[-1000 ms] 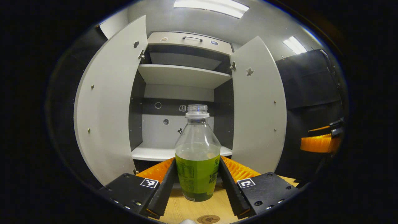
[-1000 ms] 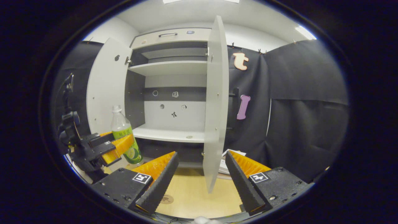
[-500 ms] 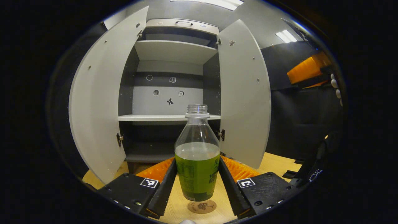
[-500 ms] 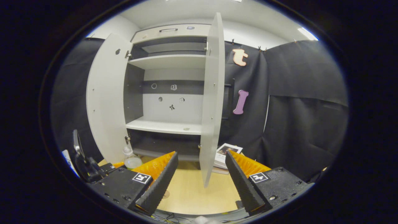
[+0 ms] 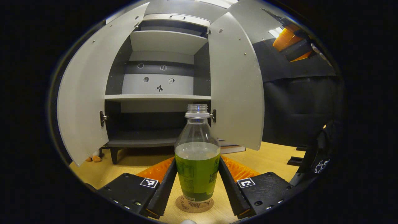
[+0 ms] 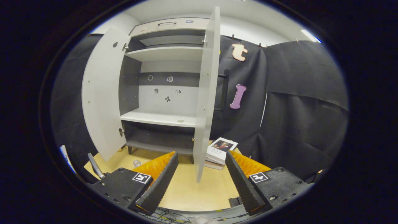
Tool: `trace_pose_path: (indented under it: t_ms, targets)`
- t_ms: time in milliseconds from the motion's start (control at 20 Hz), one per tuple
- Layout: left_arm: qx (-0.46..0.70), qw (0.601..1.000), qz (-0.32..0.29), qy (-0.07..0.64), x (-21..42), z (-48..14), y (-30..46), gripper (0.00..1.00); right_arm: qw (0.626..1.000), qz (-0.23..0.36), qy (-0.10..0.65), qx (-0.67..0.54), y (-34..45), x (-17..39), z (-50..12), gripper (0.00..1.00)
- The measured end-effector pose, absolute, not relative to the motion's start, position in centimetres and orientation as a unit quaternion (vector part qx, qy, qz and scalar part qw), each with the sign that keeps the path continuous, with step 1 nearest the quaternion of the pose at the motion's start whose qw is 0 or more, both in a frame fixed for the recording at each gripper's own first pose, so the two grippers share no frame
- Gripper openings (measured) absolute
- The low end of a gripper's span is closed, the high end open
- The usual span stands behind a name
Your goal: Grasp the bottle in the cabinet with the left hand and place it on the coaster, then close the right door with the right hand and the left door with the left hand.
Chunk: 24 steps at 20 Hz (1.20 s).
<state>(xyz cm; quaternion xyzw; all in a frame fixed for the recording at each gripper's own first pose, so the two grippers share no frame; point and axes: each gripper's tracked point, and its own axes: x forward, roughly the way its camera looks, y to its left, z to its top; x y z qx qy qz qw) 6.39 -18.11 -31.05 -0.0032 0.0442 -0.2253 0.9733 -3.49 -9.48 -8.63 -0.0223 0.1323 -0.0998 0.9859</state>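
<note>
A clear bottle [image 5: 197, 168] with a green label and no cap, partly filled, stands upright between the fingers of my left gripper [image 5: 197, 161], which is shut on it. Its base sits over a round cork coaster [image 5: 194, 204] on the wooden table; I cannot tell whether they touch. Behind it the grey cabinet [image 5: 158, 97] stands open, left door [image 5: 82, 99] and right door [image 5: 236, 90] swung out. My right gripper [image 6: 201, 154] is open and holds nothing, facing the right door [image 6: 205, 93] edge-on. The left door [image 6: 101, 93] shows beside the shelves. The right gripper [image 5: 292, 40] also hangs high at the upper right.
A stack of books [image 6: 221, 150] lies on the table [image 6: 202, 189] by the right door's foot. Small orange bits [image 5: 94, 158] lie near the cabinet's left leg. Black cloth walls close the right side. Cables run along the table's near edge.
My left gripper has carried the bottle down from in front of the shelf to just over the coaster. The right gripper has risen and drawn a little closer to the right door's edge.
</note>
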Motion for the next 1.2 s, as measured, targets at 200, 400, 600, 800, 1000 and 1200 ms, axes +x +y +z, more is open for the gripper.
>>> trace_pose_path:
  t_ms: [200,400,600,800,1000,1200]
  targets:
    - [-0.005,0.973,-0.222,0.064,6.9,-34.2,-18.0,0.77,0.984,-0.105,0.139,-0.033,-9.7,-3.7,-8.5,1.0]
    - [-0.005,0.973,-0.221,0.062,6.8,-35.0,-17.7,0.77,0.983,-0.1,0.143,-0.048,-9.2,-3.6,-8.4,1.0]
    - [-0.007,0.974,-0.217,0.066,6.6,-34.3,-17.3,0.84,0.984,-0.092,0.147,-0.049,-8.5,-3.6,-8.4,1.0]
    - [0.006,0.976,-0.215,0.044,6.7,-31.3,-17.1,0.98,0.985,-0.092,0.142,-0.046,-8.2,-3.9,-8.1,1.0]
    - [0.015,0.975,-0.222,0.017,6.4,-27.8,-17.6,0.97,0.986,-0.095,0.134,-0.039,-8.1,-4.4,-7.5,1.0]
    - [0.013,0.976,-0.218,-0.003,5.9,-24.4,-17.3,0.97,0.987,-0.098,0.121,-0.034,-8.0,-5.1,-6.8,1.0]
